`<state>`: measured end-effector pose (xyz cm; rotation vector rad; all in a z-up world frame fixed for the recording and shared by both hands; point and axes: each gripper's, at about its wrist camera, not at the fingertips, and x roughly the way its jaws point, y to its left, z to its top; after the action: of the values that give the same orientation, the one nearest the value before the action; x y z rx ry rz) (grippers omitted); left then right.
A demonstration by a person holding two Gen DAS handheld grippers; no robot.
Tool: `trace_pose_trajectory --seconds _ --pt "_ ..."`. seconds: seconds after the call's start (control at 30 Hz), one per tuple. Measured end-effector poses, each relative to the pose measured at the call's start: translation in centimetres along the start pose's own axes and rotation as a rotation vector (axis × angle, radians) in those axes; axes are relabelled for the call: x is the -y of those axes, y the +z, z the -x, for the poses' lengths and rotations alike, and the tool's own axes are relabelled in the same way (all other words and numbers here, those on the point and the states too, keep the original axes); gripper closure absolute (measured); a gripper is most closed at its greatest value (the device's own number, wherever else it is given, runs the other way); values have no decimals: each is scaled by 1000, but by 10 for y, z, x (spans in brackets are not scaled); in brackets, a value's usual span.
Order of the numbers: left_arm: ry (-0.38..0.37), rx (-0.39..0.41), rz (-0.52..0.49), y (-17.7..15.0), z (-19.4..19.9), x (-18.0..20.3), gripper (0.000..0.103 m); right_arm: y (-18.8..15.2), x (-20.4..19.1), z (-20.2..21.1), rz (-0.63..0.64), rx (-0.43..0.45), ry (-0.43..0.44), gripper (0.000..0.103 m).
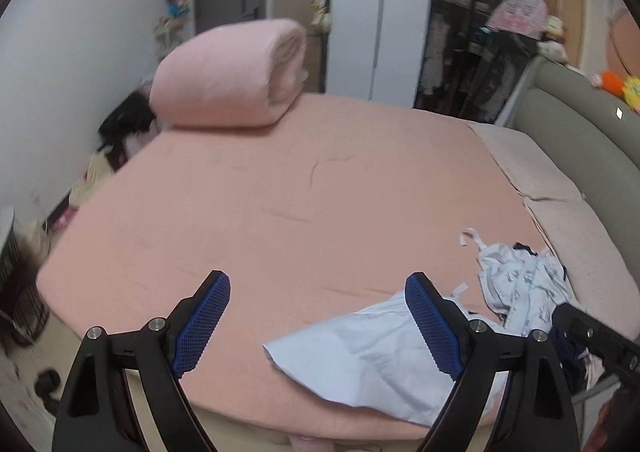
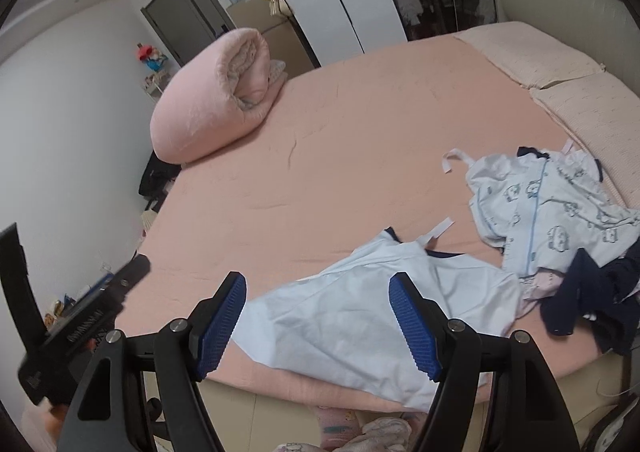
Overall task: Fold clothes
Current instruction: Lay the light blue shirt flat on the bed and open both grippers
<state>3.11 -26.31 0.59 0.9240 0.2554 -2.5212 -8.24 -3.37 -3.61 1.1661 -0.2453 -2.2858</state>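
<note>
A: Grippers?
B: Left gripper (image 1: pixel 318 322) and right gripper (image 2: pixel 318 322) both gape apart, holding nothing.
A: Clothes?
B: Pale blue garment (image 2: pixel 360 316) lies at the bed's (image 2: pixel 320 155) near edge; printed pyjamas (image 2: pixel 552 211) just beside it.

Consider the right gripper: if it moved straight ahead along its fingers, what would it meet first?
Most likely the plain light blue garment, spread on the pink bed sheet directly between and ahead of the open right gripper. Depth is uncertain, so it might pass just above the cloth.
</note>
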Motion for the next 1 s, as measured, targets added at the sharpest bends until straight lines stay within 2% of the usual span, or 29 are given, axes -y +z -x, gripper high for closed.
trace_pose_trajectory --seconds 0.13,0.2,0.4,0.47,0.6,0.67,0.9,1.0 --pt "-7 25 -81 5 13 20 13 7 15 25 -13 43 -23 29" --pt "2 33 -121 7 15 31 12 9 25 36 -23 63 -32 23" --pt "9 23 -252 -1 7 80 12 11 51 50 -32 70 -63 22" --pt "17 20 -305 -6 1 96 12 10 60 47 -29 53 -84 21" --pt "-32 -11 -388 -18 -16 127 12 6 81 37 -27 16 -128 21" --pt "-22 -26 -419 -23 -26 140 12 4 96 28 -35 -11 -141 21" --pt "-34 -99 -423 -34 -75 162 12 -13 143 -6 -42 -114 -246 21" --pt "-27 -125 -419 -42 -99 166 12 -21 160 -21 -67 -154 -261 21"
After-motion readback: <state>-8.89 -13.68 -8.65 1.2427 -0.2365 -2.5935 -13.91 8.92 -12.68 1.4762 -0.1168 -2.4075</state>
